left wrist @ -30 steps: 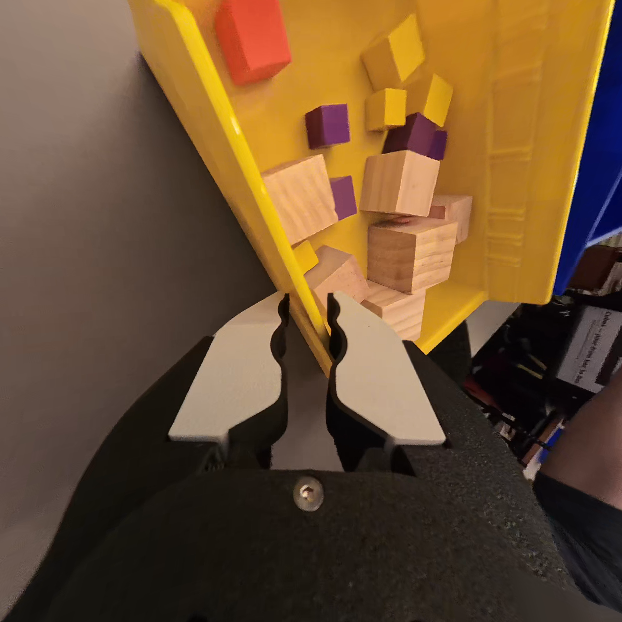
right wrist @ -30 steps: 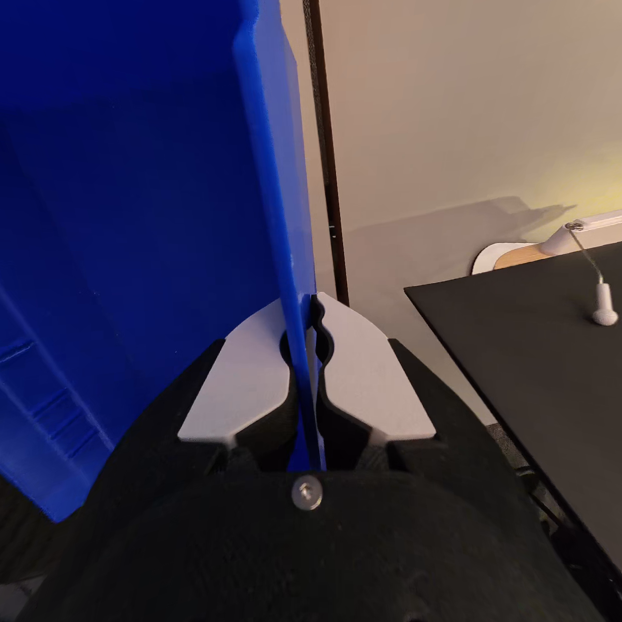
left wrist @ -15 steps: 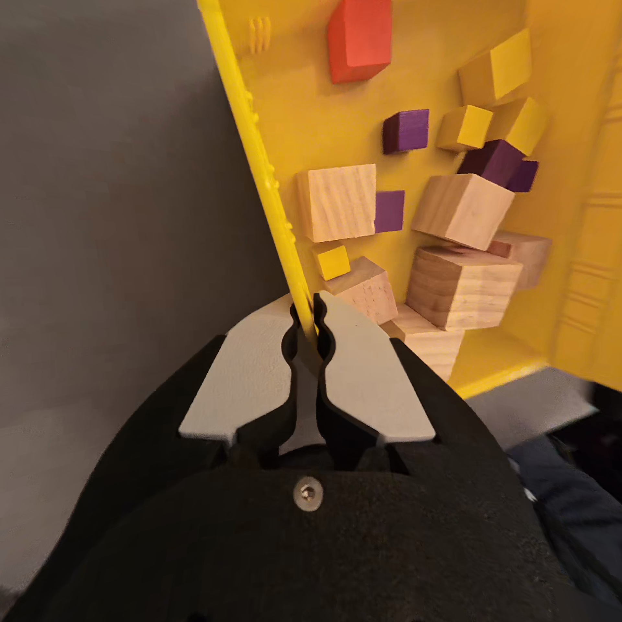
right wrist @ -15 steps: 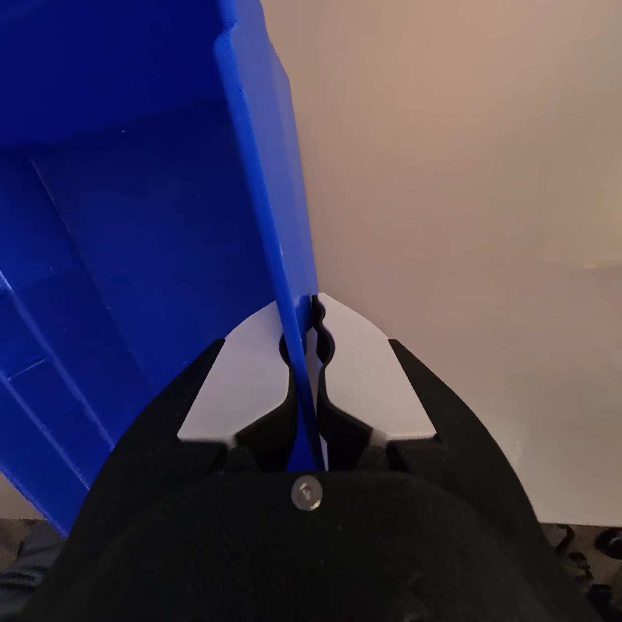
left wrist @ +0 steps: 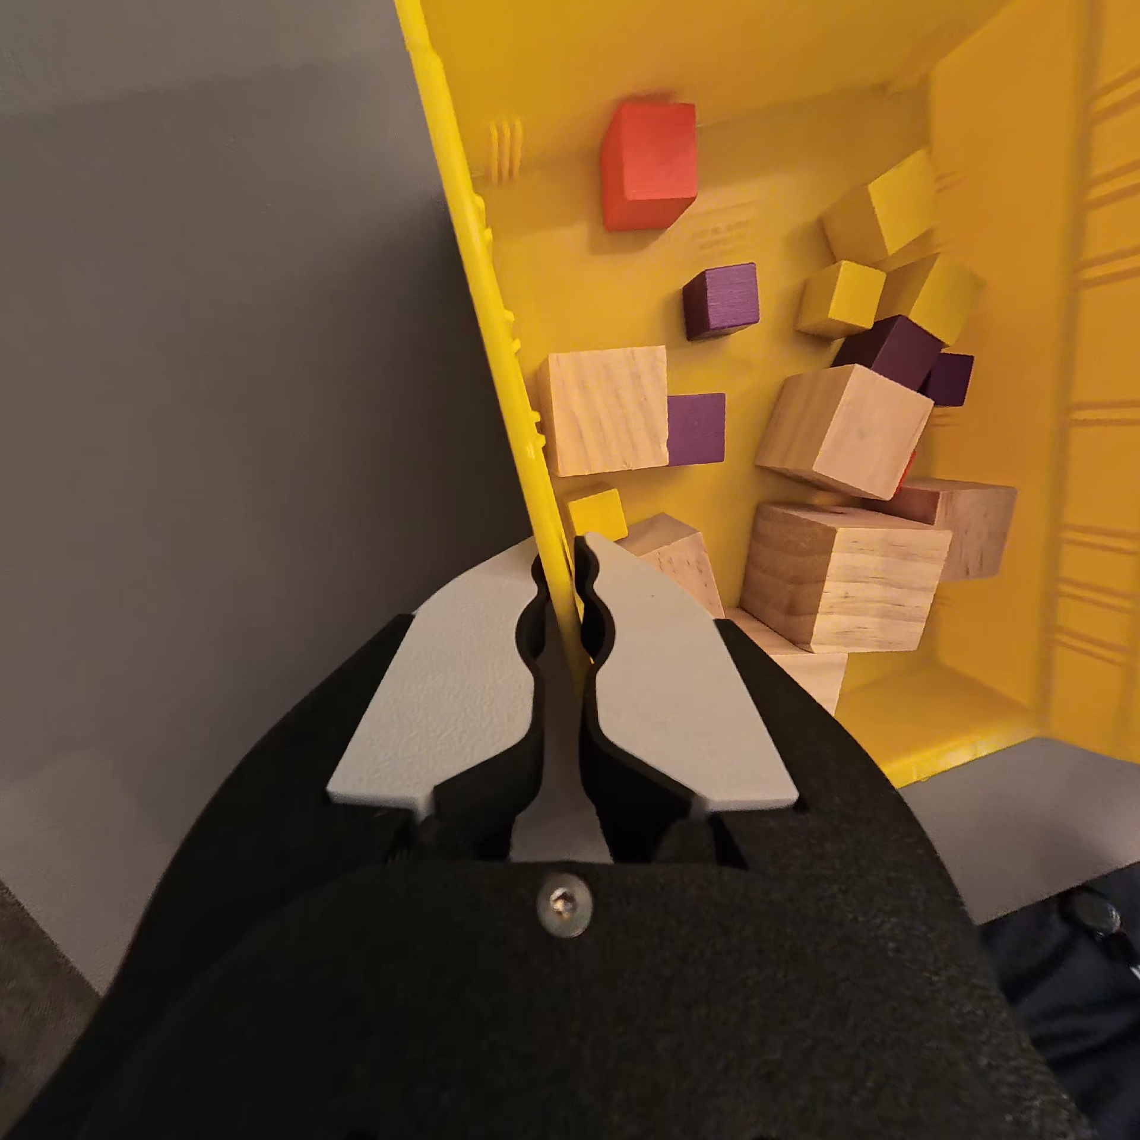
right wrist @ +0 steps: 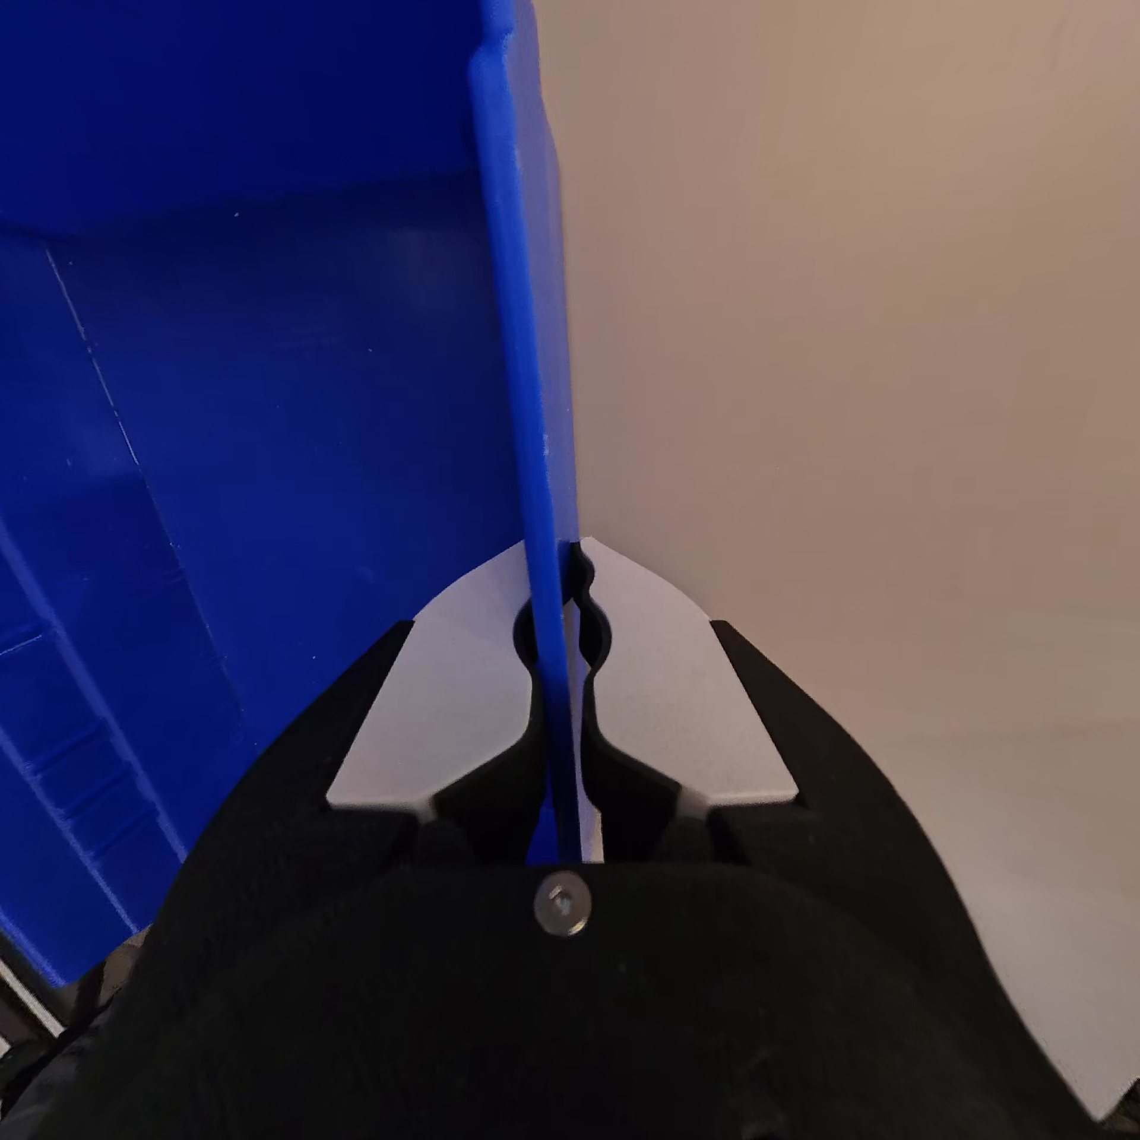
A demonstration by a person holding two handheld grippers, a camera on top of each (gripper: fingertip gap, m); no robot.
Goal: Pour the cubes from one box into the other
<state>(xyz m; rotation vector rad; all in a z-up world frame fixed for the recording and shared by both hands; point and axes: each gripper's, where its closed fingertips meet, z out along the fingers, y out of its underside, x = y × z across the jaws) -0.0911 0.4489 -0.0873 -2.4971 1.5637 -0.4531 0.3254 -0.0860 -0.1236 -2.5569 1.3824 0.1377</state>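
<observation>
Cubes [left wrist: 845, 574] in yellow box [left wrist: 999, 666]: 1 red [left wrist: 648, 166], 4 purple.

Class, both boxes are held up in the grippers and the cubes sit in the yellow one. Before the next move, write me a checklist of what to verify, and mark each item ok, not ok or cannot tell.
1. Left gripper shut on the yellow box wall: ok, the rim sits between its fingers.
2. Right gripper shut on the blue box wall: ok.
3. Cubes all inside the yellow box: ok; the orange cube, the purple cubes and the wooden cubes lie within its walls.
4. Blue box empty: ok for the part shown; the rest cannot tell.
5. Boxes lined up with each other: cannot tell, neither view shows both.
6. Surface below the boxes to catch strays: cannot tell.
</observation>
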